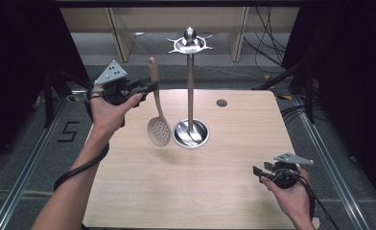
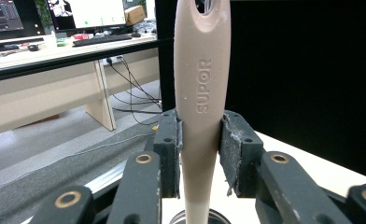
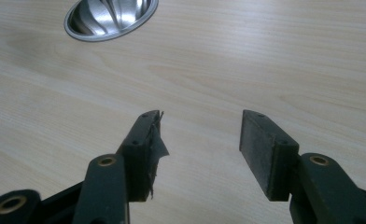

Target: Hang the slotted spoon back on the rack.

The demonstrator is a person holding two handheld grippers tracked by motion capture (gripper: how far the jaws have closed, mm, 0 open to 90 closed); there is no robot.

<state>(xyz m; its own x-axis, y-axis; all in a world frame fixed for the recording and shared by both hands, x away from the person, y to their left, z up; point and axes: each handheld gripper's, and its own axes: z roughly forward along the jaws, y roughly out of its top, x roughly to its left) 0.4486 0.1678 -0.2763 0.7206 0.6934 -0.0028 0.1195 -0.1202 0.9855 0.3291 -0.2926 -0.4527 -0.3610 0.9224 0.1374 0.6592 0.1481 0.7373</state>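
Skimmer (image 1: 158, 125): gripped by left gripper (image 1: 147, 87) fingers, raised left of rack (image 1: 190, 81).
Right gripper (image 1: 259, 172): fingers open, idle.
Next: hang the handle hole on 1 rack hook.

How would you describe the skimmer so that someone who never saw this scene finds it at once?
Start at the wooden table and find the tall metal stand rising from a round steel base. Just left of its pole hangs the skimmer, its handle clamped in the left gripper. It is the beige plastic utensil with a round, hole-dotted head pointing down, and "SUPOR" is embossed on its handle.
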